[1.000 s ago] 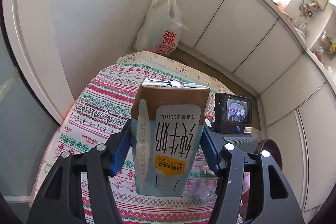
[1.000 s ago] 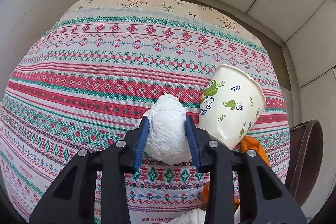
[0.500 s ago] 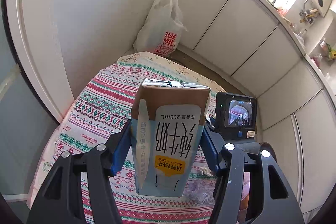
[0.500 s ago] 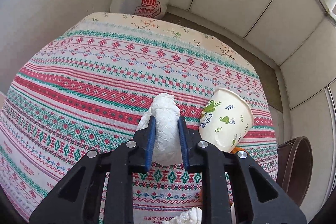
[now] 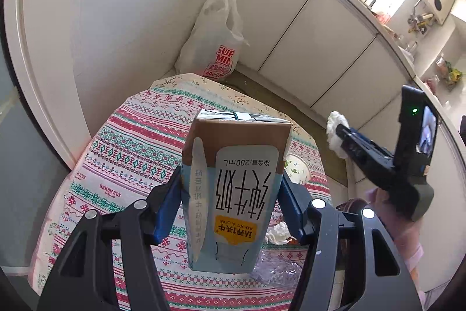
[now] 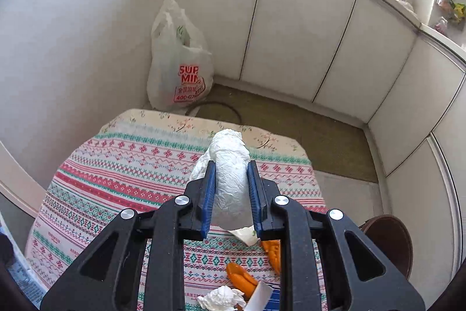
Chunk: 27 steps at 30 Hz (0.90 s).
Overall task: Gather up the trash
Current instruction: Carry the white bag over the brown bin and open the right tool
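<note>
The left gripper [image 5: 230,206] clamps an upside-down milk carton [image 5: 233,191] between its blue pads, above the patterned tablecloth [image 5: 131,153]. The right gripper [image 6: 231,194] pinches a crumpled white tissue wad [image 6: 230,179], lifted clear of the table. On the cloth's near edge lie orange peels [image 6: 241,279] and another tissue [image 6: 221,298]. A white plastic bag [image 6: 177,63] stands in the far corner.

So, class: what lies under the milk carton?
The patterned tablecloth and crumpled clear plastic show below the carton; whatever is directly behind it is hidden.
</note>
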Tool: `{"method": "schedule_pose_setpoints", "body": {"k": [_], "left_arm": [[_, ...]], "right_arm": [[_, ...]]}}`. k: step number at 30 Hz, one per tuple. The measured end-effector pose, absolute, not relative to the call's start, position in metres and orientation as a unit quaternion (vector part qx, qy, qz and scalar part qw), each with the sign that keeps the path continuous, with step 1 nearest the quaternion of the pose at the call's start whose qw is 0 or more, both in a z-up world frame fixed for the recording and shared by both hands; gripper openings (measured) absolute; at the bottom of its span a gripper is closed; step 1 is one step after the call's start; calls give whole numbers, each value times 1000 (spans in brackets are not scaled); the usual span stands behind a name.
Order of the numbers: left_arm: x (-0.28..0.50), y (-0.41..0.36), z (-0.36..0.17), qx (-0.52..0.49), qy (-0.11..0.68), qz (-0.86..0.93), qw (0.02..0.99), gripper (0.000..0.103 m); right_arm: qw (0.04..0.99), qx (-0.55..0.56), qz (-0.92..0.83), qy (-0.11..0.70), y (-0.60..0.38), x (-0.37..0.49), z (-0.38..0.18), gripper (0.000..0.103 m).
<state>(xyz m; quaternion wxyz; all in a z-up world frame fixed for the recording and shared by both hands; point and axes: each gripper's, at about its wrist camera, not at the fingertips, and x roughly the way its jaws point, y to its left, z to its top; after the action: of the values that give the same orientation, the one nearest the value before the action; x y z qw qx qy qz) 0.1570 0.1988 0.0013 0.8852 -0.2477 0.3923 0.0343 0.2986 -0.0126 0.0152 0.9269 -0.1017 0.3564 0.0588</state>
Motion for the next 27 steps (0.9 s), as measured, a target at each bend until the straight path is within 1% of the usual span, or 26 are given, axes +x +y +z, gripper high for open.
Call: {"method": "schedule_pose_setpoints", "body": {"k": [7,12,19,24,27], "left_arm": [[155,181,5,-235,378,21,895,60],[156,163,4,-221,376,10,900,60],[158,137,-1,-194,376,-1,906,60],[159,117,-3,-177,374,-8,911,60],[160,104,-5,-163,375,-14,912,60]], "right_arm": [[950,-73,28,304,-77,271,69,21],[962,-55,-15,267,-128,248,86,21],[966,-8,-100,237,-210,216,75,21],[960,30,-166,223,-261,197,54,22],[951,43,-198,234,-287,195,35,22]]}}
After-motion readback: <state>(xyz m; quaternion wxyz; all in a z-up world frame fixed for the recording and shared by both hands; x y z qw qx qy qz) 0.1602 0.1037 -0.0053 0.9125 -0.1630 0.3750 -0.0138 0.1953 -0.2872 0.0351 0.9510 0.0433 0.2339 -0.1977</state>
